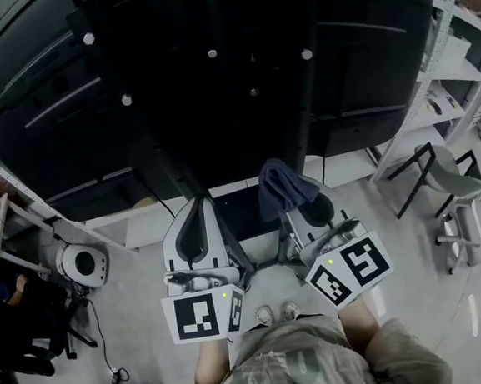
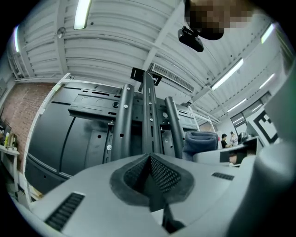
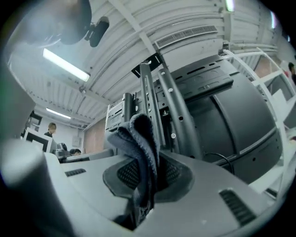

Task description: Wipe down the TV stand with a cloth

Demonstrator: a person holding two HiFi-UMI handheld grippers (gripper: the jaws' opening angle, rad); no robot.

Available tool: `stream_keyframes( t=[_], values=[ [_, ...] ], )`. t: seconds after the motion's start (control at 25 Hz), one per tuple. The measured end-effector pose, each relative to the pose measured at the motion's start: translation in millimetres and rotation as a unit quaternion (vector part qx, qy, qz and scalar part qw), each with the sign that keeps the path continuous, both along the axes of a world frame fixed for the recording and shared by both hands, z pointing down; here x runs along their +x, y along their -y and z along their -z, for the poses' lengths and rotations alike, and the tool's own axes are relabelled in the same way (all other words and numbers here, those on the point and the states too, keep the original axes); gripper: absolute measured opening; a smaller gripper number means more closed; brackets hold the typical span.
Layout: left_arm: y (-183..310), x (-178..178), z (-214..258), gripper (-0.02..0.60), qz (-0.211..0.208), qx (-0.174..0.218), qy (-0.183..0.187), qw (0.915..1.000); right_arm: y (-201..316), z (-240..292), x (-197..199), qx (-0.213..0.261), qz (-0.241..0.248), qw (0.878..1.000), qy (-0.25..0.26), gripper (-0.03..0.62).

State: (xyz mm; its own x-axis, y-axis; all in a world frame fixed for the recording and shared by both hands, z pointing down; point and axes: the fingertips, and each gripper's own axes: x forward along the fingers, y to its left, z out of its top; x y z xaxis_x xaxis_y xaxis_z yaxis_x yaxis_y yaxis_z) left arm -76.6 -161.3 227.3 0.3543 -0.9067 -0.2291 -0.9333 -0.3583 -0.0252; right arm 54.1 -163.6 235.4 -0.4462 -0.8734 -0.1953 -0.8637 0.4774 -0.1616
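Holding cloth [image 1: 280, 188] below the stand [image 1: 215, 97].
Right gripper [image 1: 308, 213] pinches the cloth at frame centre (blue, bunched upright); left gripper [image 1: 195, 228] is clenched on nothing, lower left of it.

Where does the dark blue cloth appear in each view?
Head view: dark blue fabric cloth, centre, below the black metal TV stand posts.
Left gripper view: cloth right of centre, beside the posts.
Right gripper view: cloth at centre, clamped in the right tongs.
Shared landmark: the stand posts.
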Motion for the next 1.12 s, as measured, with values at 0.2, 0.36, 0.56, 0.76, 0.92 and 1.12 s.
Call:
stream_keyframes(
  t=[0.2,0.36,0.56,0.76,0.92,1.12],
  values=[
    [1.4,6.6,5.2,0.014,-0.009,0.007,0.002,0.9999,-3.3,1.2,7.3,0.001,-0.003,1.000,0.015,0.057],
    [6.8,15.1,12.0,0.014,-0.021,0.014,0.009,0.9996,-2.8,19.3,12.9,0.030,-0.010,0.999,-0.011,0.057],
    [19.3,35.8,34.2,0.015,-0.047,0.041,0.027,0.9977,5.9,100.4,35.5,0.148,-0.111,0.971,-0.152,0.057],
    [18.9,64.3,53.9,0.015,-0.081,0.064,0.025,0.9944,11.0,198.0,52.7,0.233,-0.265,0.864,-0.358,0.057],
    [20.6,78.0,52.3,0.015,-0.101,0.064,0.031,0.9924,18.0,257.7,47.3,0.295,-0.343,0.765,-0.458,0.057],
    [26.0,84.1,45.3,0.015,-0.113,0.056,0.025,0.9917,31.8,278.9,46.8,0.290,-0.375,0.716,-0.513,0.057]
  ],
)
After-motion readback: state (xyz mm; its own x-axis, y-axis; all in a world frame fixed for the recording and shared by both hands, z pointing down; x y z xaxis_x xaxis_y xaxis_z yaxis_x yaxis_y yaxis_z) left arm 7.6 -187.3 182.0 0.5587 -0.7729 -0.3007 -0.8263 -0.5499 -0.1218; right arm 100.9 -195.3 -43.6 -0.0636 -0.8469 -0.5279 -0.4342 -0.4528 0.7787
